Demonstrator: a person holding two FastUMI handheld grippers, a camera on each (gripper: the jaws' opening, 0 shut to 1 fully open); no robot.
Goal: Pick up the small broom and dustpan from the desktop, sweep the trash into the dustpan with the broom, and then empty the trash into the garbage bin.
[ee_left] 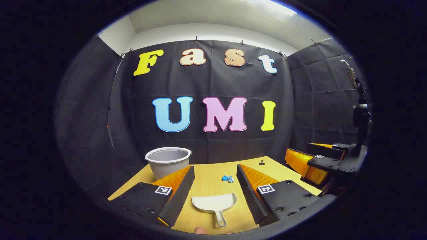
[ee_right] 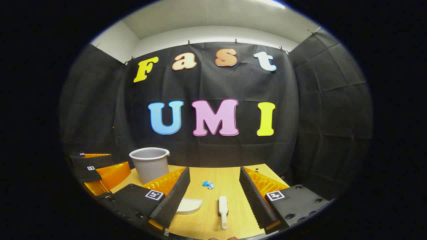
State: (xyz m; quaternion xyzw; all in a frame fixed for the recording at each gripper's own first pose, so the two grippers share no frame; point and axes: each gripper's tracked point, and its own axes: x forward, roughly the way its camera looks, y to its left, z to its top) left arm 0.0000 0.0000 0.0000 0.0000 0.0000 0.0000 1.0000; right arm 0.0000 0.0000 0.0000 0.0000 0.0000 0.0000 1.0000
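Below, dustpan (ee_left: 214,204) between the wide-spread left gripper (ee_left: 213,193) fingers, broom (ee_right: 223,207) between the equally wide right gripper (ee_right: 213,196).

The setting is a purpose-built recording booth, not a lived-in room: creased black cloth (ee_right: 320,110) clipped at its top edge encloses three sides, with plain white wall and ceiling (ee_right: 213,20) above. A light wooden desktop (ee_right: 230,186) stands against the back cloth, a grey plastic bin (ee_right: 149,164) at its far left corner.

White dustpan (ee_left: 214,203) and broom (ee_right: 223,206) flat, blue trash (ee_left: 228,179) beyond
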